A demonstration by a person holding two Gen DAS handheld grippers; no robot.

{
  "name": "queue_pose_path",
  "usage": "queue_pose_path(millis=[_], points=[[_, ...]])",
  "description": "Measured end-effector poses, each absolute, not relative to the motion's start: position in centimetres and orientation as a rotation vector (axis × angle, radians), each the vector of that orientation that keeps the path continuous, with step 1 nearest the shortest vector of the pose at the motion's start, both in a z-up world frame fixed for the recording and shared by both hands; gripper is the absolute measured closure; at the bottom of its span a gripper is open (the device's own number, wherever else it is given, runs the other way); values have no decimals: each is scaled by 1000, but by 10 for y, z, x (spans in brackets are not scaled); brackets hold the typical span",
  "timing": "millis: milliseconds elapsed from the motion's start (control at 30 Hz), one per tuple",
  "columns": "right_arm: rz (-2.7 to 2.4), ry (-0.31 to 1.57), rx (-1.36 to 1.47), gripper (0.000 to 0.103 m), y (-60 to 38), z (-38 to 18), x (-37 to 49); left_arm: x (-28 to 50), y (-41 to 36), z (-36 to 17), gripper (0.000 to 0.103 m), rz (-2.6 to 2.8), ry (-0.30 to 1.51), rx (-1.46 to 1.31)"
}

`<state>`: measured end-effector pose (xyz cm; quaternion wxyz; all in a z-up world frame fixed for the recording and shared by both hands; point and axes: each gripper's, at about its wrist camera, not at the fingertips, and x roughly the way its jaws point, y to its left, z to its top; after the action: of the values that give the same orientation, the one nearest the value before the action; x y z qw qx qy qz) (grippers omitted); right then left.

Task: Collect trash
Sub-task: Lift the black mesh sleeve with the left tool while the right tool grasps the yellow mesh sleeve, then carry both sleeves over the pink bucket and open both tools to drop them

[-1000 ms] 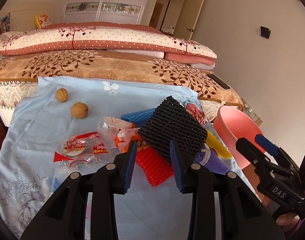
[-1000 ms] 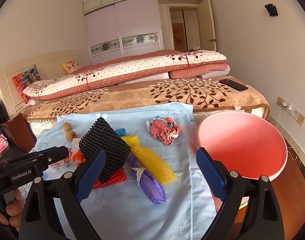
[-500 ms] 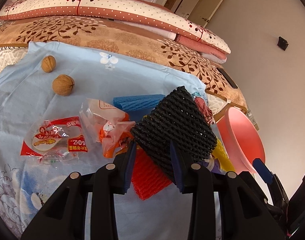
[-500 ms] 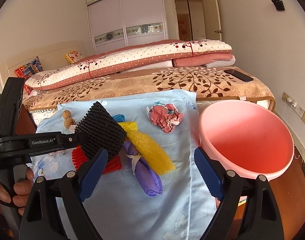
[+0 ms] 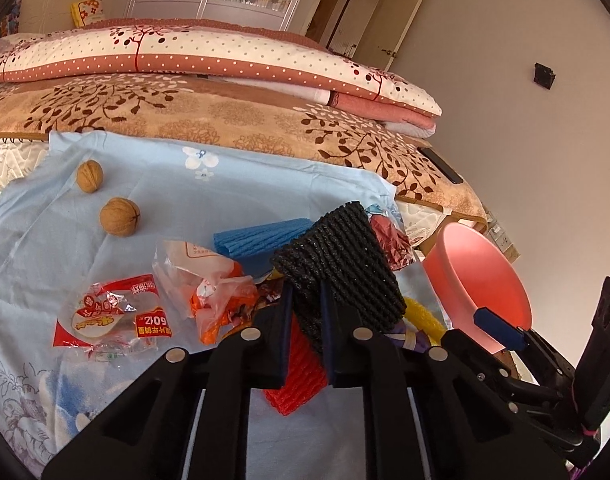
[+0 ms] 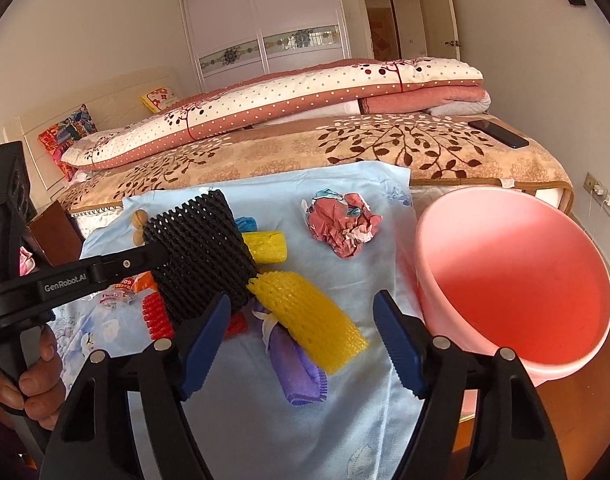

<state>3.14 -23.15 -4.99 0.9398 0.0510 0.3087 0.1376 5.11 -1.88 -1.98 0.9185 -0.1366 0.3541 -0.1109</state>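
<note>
Two walnuts [image 5: 105, 199] on blue cloth [image 5: 233, 184]; phone [image 6: 498, 133] on bed [image 6: 345, 148]; wardrobe [image 6: 265, 24] behind.

A black foam net sleeve [image 5: 341, 268] stands tilted above the heap, one corner pinched between blue pads. Beneath it lie a red foam net [image 5: 301, 372], a blue foam net [image 5: 261, 236] on the far side, and, to the right, a yellow foam net [image 6: 309, 320] resting across a purple foam net [image 6: 297, 368]. A crumpled red wrapper [image 6: 343, 226] sits apart, farther back. Clear snack wrappers [image 5: 117, 320] lie at left. A pink basin [image 6: 513, 280] stands at right, tilted.
</note>
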Motion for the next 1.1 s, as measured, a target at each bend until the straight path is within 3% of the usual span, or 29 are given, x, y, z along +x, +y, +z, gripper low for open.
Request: queue_pose_path(millis=[167,333,500,1100], points=[[310,707,67,42,-226,-58,47,48,-16,-8,91,-238,691,-273],[324,752,90,73,-229,-65,55,46,-15,-4,91,-242,680,-273],[329,747,135,93,-239,-63,53,44,-19,0,91,-247,667,-259],[125,559,267,93,-326,-9,34,55,-93,31,91,-370,577,-153]])
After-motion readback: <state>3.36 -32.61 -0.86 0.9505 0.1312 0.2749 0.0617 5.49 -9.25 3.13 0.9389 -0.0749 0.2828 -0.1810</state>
